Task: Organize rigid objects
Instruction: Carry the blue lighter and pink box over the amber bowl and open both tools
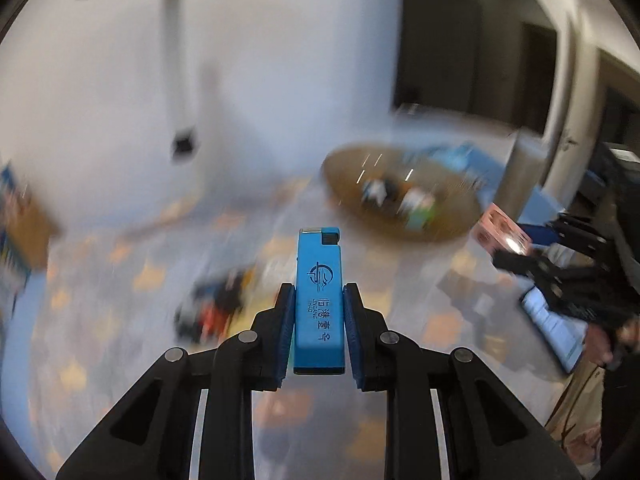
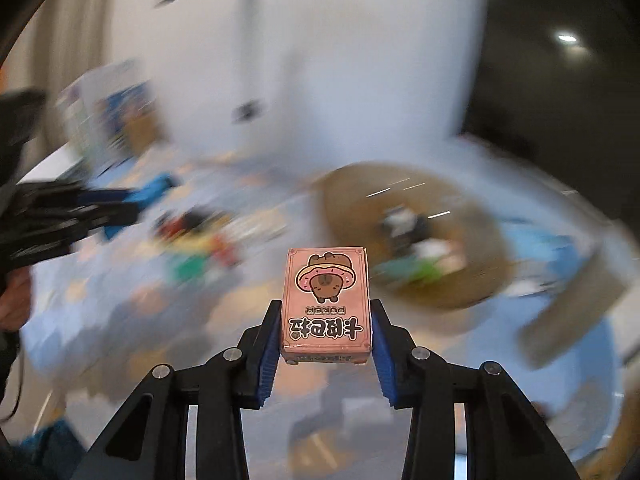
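Two items are held clear of the patterned table (image 1: 120,264), one in each gripper. A blue lighter (image 1: 319,300) is pinched upright between the blue pads (image 1: 285,330) of the left gripper (image 1: 319,294), its cap end pointing away from the camera. A pink card box (image 2: 326,304) printed with a cartoon bear is clamped between the pads of the right gripper (image 2: 325,308). A brown round basket (image 2: 412,240) containing blurred objects is seen beyond on the table. Background detail is smeared by motion.
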`<state>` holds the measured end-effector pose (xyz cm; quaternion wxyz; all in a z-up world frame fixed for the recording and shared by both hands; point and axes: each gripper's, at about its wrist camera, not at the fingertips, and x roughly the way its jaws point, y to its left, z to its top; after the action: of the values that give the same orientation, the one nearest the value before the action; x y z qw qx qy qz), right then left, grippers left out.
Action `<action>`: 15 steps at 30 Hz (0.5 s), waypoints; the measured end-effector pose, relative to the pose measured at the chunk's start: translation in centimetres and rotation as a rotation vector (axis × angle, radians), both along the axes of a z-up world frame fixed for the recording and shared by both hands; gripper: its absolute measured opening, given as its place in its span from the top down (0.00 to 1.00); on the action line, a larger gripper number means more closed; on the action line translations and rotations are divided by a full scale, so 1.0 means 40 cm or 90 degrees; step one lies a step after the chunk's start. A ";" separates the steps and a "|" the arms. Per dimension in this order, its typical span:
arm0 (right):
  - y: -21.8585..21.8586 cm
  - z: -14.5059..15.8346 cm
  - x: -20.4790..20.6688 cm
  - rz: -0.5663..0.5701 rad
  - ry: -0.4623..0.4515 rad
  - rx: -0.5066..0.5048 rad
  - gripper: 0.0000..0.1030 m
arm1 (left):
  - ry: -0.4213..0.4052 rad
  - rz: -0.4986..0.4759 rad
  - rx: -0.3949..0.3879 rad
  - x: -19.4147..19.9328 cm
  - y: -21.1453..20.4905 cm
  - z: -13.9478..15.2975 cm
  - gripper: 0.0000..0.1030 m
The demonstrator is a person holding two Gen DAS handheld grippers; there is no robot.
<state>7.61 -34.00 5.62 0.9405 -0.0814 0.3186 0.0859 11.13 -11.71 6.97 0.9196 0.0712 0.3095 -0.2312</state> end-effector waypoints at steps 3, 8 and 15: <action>-0.111 0.085 0.053 -0.072 -0.037 0.042 0.61 | -0.042 -0.018 -0.019 0.057 -0.060 0.096 0.80; -0.179 0.182 0.113 -0.108 -0.082 0.078 0.61 | -0.058 -0.030 -0.062 0.175 -0.178 0.181 0.80; -0.134 0.050 0.242 -0.071 0.037 0.023 0.61 | 0.063 -0.015 -0.033 0.326 -0.316 -0.004 0.80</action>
<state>17.28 -39.36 7.64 0.9356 -0.0435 0.3480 0.0412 24.19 -24.37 6.81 0.9019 0.0396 0.3480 -0.2529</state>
